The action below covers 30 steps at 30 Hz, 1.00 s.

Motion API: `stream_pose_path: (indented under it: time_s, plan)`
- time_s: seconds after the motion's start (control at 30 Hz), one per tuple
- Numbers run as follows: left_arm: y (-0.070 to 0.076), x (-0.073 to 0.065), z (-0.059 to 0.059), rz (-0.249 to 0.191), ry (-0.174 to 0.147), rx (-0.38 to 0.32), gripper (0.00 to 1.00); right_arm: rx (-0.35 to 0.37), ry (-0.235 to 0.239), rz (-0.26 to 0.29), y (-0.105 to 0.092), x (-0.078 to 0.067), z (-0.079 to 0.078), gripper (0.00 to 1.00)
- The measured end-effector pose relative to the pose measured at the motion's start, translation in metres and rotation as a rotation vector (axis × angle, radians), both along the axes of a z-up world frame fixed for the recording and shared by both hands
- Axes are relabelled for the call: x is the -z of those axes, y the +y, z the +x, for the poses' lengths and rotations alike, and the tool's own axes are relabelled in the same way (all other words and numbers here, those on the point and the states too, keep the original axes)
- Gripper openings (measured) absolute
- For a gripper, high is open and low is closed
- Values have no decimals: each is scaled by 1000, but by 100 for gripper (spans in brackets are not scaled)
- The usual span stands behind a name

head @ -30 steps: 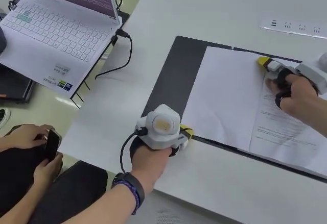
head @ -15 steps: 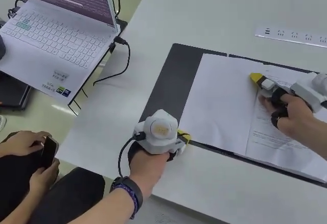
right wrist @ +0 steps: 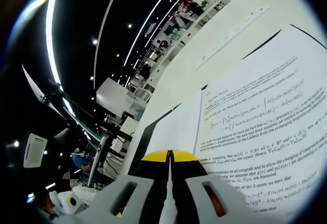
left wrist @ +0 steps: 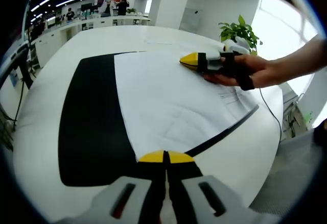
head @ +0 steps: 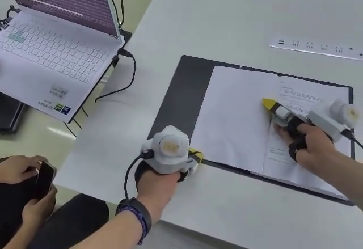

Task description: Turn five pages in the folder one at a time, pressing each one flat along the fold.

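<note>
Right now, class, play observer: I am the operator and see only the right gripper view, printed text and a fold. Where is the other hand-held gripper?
Observer: The left hand-held gripper rests at the near edge of the folder, by the corner of the blank page.
Operator: Open or shut?
Observer: Its jaws are shut together.
Operator: Anything beside the folder?
Observer: An open laptop sits off to the left, apart from the folder.
</note>
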<state>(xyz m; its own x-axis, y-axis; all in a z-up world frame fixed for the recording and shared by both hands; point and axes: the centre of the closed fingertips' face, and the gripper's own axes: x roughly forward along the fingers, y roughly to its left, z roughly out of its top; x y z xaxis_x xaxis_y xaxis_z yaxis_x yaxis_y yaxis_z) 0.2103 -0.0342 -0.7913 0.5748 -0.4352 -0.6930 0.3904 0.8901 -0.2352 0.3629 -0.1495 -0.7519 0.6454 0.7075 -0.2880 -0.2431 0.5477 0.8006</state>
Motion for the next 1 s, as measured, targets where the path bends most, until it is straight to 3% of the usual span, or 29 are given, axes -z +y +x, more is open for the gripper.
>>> stream_pose_path:
  time_s: [0.33,0.7,1.0]
  plan:
    - [0,0,0,-7,1,-9,0,-16,5,-6,-1,-11,-26,0]
    - [0,1,0,-12,0,-9,0,-72,17,-9,-7,0,-39,0]
    - [1,1,-1,-16,-1,-5,0,-115,26,-6,-2,-1,-63,0]
